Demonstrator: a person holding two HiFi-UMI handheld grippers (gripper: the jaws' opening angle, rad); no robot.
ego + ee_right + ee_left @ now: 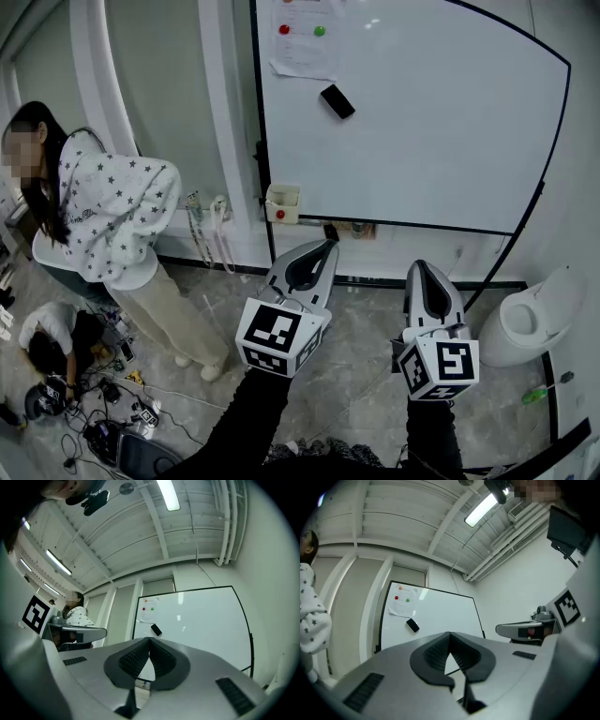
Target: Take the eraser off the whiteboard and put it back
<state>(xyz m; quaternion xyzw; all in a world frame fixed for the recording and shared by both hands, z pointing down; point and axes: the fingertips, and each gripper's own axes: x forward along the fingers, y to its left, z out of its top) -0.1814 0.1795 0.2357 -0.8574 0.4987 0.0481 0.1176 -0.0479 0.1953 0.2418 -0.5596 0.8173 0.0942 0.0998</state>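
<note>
Eraser [337, 100] is sticking tilted on the whiteboard [422, 141] in the upper middle of the head view, just under a paper sheet [305, 37]. It is not yet taken. The left gripper [325, 246] and the right gripper [418, 268] are hovering in the lower middle, well apart from the board. A person [108, 211] is bending at the left edge.

In the left gripper view, the jaws are pressing together on nothing, and the eraser [412, 625] is showing above them, to the left.

In the right gripper view, the jaws are also lying together and empty, with the eraser [156, 630] sitting just above their tip.

I am judging that the risk is in the approach. If the jaws are not spreading before contact, the closed tip may be pushing the eraser so that it is sliding or dropping to the floor. Its tilt may be causing a corner-only pinch, and the jaws may be catching the sheet.
</note>
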